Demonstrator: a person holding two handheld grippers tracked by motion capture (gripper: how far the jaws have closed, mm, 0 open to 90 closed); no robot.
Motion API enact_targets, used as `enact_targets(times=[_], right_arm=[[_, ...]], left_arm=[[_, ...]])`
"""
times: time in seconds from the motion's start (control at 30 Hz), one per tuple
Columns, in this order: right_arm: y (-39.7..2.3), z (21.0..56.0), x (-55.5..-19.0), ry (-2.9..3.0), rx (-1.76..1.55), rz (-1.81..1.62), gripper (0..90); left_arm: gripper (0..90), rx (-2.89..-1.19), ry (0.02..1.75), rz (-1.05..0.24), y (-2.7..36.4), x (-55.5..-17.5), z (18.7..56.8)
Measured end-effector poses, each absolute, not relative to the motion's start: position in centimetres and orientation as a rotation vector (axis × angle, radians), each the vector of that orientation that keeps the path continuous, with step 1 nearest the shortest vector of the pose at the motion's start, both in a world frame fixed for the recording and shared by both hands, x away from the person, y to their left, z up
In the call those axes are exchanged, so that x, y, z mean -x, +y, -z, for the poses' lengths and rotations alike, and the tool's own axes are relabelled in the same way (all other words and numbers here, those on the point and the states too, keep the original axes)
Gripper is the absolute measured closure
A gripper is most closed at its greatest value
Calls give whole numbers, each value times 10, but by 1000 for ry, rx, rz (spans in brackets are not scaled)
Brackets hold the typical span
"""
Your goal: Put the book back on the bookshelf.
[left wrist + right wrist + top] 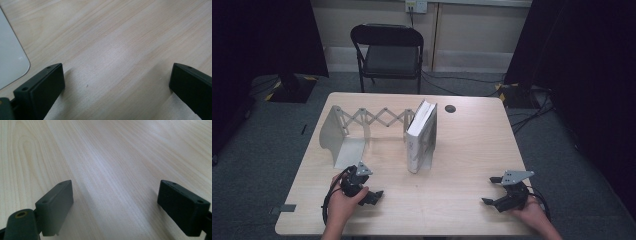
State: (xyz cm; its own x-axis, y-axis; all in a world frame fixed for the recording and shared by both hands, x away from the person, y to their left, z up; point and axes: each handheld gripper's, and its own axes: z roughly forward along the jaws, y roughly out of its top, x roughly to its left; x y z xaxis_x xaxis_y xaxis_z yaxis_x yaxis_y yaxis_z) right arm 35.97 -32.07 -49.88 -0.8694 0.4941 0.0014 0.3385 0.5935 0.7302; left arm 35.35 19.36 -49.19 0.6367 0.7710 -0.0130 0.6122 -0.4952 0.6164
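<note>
A pale wooden surface carries everything here. Toward its far left stands a grey metal bookend rack — an upright end plate with a flat foot, joined by a scissor-like lattice that stretches right to a second plate. Against that right end a thick white book stands upright, spine toward the near side, pages up; it leans a little, though from the high view it is hard to judge how much. Just beyond the book, near the far edge, is a small dark round hole in the surface.

At the near left, a hand holds the left tongs, which lie low over the surface just near of the rack's foot. In the left gripper view the jaws stand wide apart with bare wood between them, and a rounded corner of the grey foot shows at the left edge.

At the near right, well apart from the book, the other hand holds the right tongs, pointing left. Its jaws are also spread wide — the right gripper view shows nothing but wood grain between them.

Behind the surface a black folding chair faces it.
</note>
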Motion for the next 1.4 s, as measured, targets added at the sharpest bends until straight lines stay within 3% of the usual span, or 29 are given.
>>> enact_targets(times=[1.4], right_arm=[[-321, 499, -360, 2620, -694, -1137, 127]], left_arm=[[0, -2161, 1024, -418, 197, -347, 501]])
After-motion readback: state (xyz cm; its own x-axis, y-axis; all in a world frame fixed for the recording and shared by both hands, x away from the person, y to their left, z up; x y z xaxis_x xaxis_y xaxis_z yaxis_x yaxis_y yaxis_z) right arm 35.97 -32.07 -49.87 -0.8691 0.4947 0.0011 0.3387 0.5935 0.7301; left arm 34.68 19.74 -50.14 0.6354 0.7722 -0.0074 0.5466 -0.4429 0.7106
